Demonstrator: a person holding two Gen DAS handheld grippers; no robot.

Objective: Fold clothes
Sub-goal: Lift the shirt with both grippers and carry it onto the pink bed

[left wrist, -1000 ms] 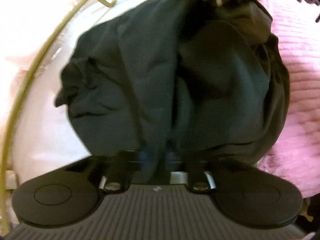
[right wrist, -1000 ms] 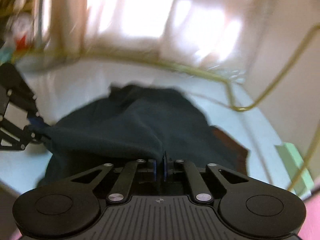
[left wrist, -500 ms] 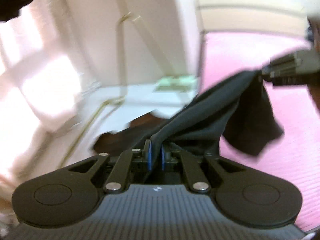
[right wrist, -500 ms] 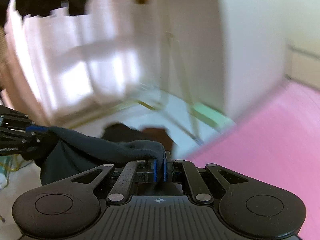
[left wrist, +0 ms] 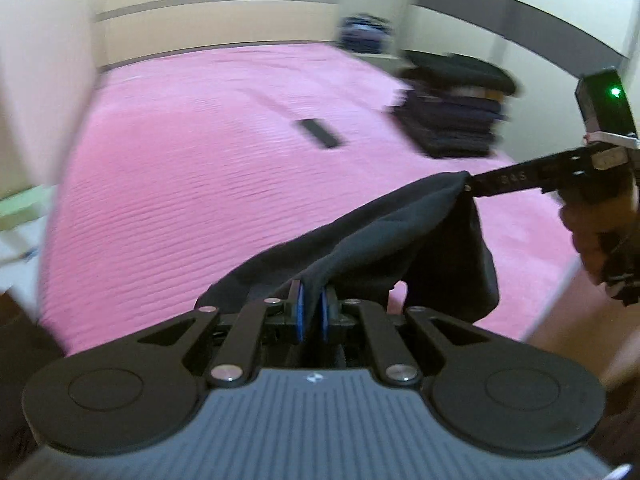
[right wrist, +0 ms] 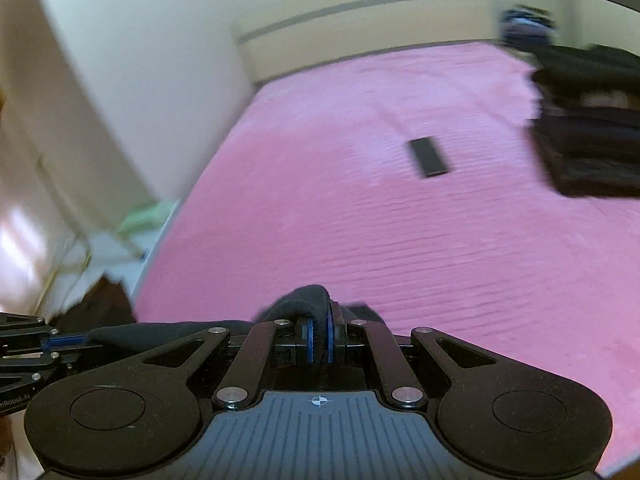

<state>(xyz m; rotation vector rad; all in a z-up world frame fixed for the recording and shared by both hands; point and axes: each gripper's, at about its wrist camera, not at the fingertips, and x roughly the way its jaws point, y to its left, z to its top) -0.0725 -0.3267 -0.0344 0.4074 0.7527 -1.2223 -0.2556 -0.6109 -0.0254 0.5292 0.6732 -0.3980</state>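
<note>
A black garment (left wrist: pixel 384 240) hangs stretched between both grippers in the air above a pink bed (left wrist: pixel 200 152). My left gripper (left wrist: pixel 311 312) is shut on one edge of it. My right gripper (right wrist: pixel 319 338) is shut on another edge, a bunched fold of the garment (right wrist: pixel 304 300). In the left wrist view the right gripper (left wrist: pixel 472 184) shows at the right, pinching the cloth's far corner. In the right wrist view the left gripper (right wrist: pixel 60 340) shows at the lower left, holding the cloth.
A stack of folded dark clothes (left wrist: pixel 452 104) sits at the far right of the bed, also in the right wrist view (right wrist: pixel 588 128). A small black flat object (left wrist: pixel 318 133) lies mid-bed. A white wall and a light floor lie to the left.
Both grippers have swung with the garment from the white surface and curtain side to over the pink bed. The garment has been lifted and pulled out between them.
</note>
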